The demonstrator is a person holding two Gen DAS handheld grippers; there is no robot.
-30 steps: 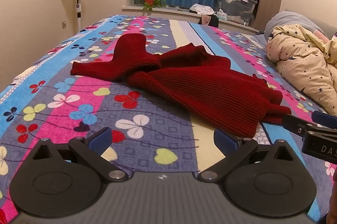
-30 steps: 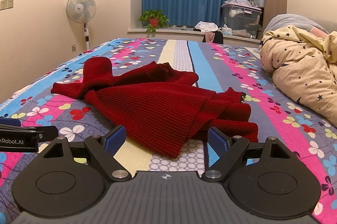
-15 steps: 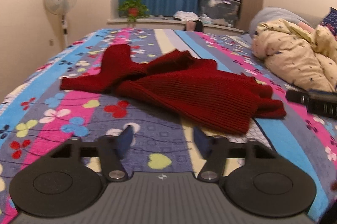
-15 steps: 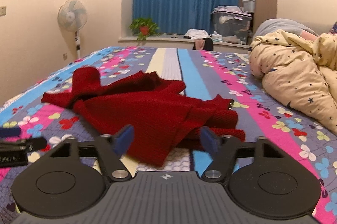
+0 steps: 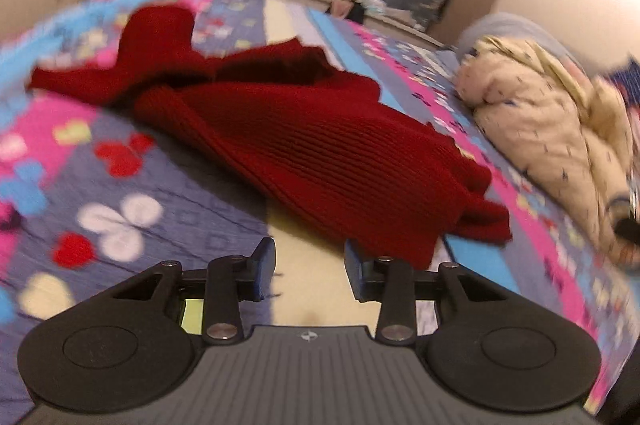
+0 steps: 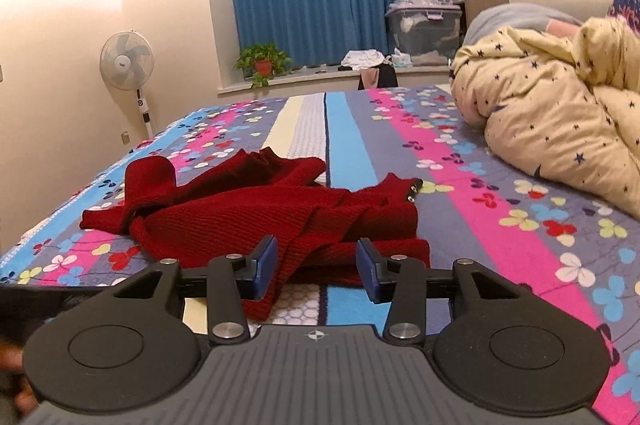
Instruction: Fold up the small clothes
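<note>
A dark red ribbed sweater [image 5: 320, 145] lies crumpled on the flowered bedspread [image 5: 120, 225], one sleeve thrown out to the far left. My left gripper [image 5: 310, 267] hangs just short of the sweater's near hem. Its jaws are closing, with only the cream stripe of the bedspread between them. In the right wrist view the sweater [image 6: 248, 213] sits left of centre. My right gripper [image 6: 317, 269] is low at its near right edge, jaws closing. Folded red knit shows in the gap, but the blue pads [image 6: 266, 265] do not press on it.
A bunched cream quilt with dark stars [image 6: 560, 113] fills the bed's right side. Beyond the far end are a window ledge with a potted plant [image 6: 262, 61], a lidded storage box [image 6: 424, 29] and blue curtains. A standing fan [image 6: 126, 61] is by the left wall.
Both grippers' jaws have narrowed from wide apart to about half. Both have moved in towards the sweater's near hem; the left one has tipped downward and its view is blurred.
</note>
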